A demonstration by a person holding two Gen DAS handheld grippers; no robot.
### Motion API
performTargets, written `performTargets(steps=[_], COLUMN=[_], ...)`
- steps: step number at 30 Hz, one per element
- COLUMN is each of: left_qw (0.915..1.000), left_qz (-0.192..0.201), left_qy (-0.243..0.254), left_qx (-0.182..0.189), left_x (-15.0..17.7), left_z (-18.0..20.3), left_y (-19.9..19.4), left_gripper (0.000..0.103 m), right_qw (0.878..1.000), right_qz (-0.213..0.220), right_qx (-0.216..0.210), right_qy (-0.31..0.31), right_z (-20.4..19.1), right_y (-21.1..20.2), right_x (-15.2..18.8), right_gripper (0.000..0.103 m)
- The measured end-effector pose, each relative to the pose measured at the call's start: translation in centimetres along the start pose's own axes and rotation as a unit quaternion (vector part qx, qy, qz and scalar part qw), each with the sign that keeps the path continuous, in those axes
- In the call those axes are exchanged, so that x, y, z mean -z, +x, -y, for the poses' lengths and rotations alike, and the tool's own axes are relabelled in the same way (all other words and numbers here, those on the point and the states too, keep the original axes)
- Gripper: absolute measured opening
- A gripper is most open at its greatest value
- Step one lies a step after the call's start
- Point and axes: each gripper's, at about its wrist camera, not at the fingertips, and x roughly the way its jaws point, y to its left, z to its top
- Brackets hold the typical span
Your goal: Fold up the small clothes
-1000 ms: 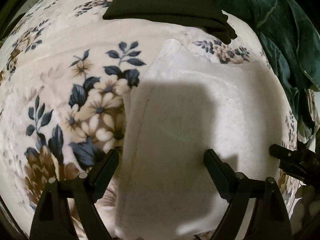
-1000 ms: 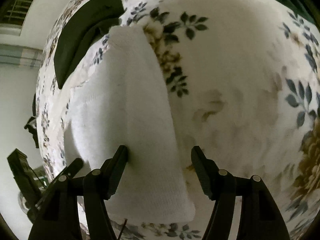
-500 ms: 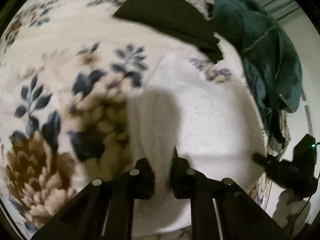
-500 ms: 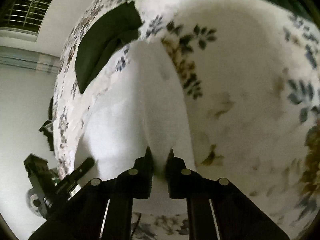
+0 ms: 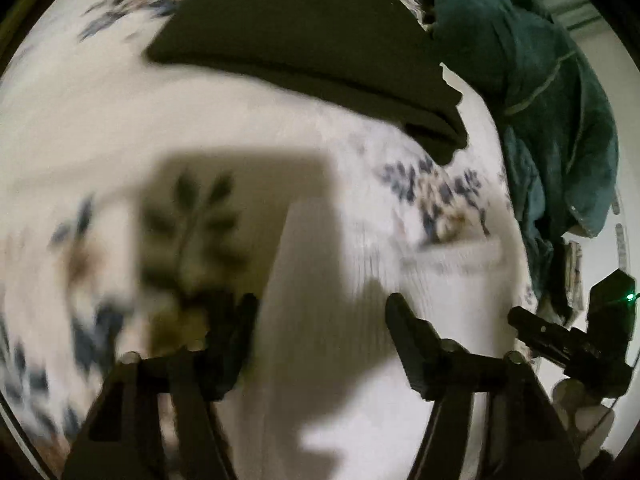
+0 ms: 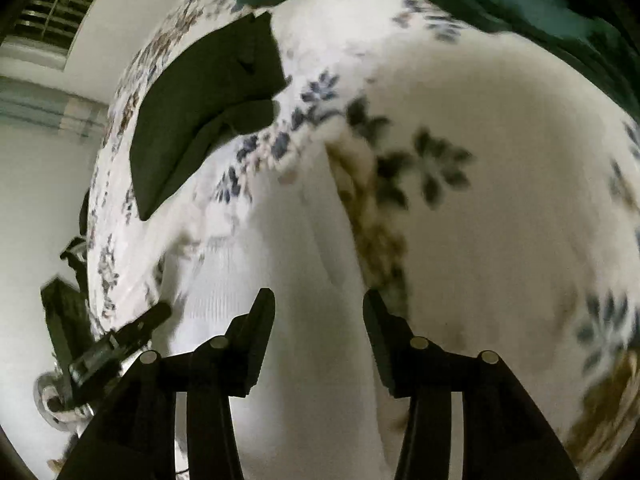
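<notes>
Bed: floral blanket (image 5: 72, 120) under white garment (image 5: 320, 340).
Left wrist view only: teal cloth (image 5: 540, 80) hanging.
Right wrist view only: window (image 6: 60, 4).
Nearby: folded dark garment (image 5: 304, 36).
Left gripper (image 5: 320, 316): fingers spread, empty.
Right gripper (image 6: 319, 308): fingers spread, empty.

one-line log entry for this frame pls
step: fold white garment | left gripper: jaws open over it | right gripper: jaws open over it | folded dark garment: beyond, on floral blanket

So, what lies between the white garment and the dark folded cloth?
Only bare floral blanket separates the white garment from the dark folded cloth; both wrist views show it.
</notes>
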Motion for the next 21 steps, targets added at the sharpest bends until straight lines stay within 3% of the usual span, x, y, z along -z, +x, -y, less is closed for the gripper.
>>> performTargets(steps=[1, 2, 5, 7, 9, 11, 12, 14, 15, 17, 21], left_qw=[0.9999, 0.9997, 0.9994, 0.9998, 0.9998, 0.9992, 0.9985, 0.9965, 0.9951, 0.9927, 0.9872], left_qz=[0.006, 0.018, 0.031, 0.013, -0.02, -0.028, -0.03, -0.022, -0.016, -0.025, -0.055], left_qy=[0.01, 0.013, 0.009, 0.003, 0.0, -0.012, -0.02, -0.036, -0.043, -0.058, -0.095], left_qx=[-0.005, 0.003, 0.013, -0.012, -0.008, 0.024, 0.041, 0.072, 0.087, 0.103, 0.116], left_x=[-0.7, -1.1, -1.4, -1.4, -1.2, -0.7, -0.1, 1.8, 3.3, 6.5, 12.8], left_z=[0.2, 0.3, -1.0, -2.8, -3.9, -4.4, -4.7, -5.4, -5.9, -6.5, -7.4], left_y=[0.0, -0.6, -1.9, -0.7, 0.5, -0.4, -1.4, -3.7, -4.9, -6.1, -5.9], left_gripper=[0.005, 0.005, 0.005, 0.005, 0.006, 0.013, 0.02, 0.056, 0.06, 0.061, 0.061], right_qw=[1.0, 0.999, 0.992, 0.994, 0.997, 0.998, 0.999, 0.999, 0.999, 0.998, 0.993], right_qz=[0.012, 0.021, 0.094, 0.08, 0.034, 0.007, -0.003, -0.021, -0.025, -0.049, -0.103], right_qx=[0.01, 0.024, 0.072, 0.065, 0.061, 0.049, 0.038, -0.001, -0.019, -0.048, -0.06], right_qy=[-0.014, -0.023, -0.034, -0.022, -0.02, -0.026, -0.028, -0.026, -0.021, -0.007, 0.025], right_z=[-0.4, -0.6, -1.0, -0.2, 0.2, 0.0, 0.1, 0.6, 1.1, 2.5, 5.4], right_y=[0.0, -0.1, -2.3, -1.5, 0.4, 0.9, 0.6, -0.7, -1.3, -2.2, -2.0], right_x=[-0.6, -0.8, -1.9, -2.8, -3.2, -2.9, -2.6, -1.1, -0.2, 2.8, 8.3], right_gripper=[0.019, 0.005, 0.004, 0.004, 0.004, 0.005, 0.012, 0.031, 0.046, 0.051, 0.051])
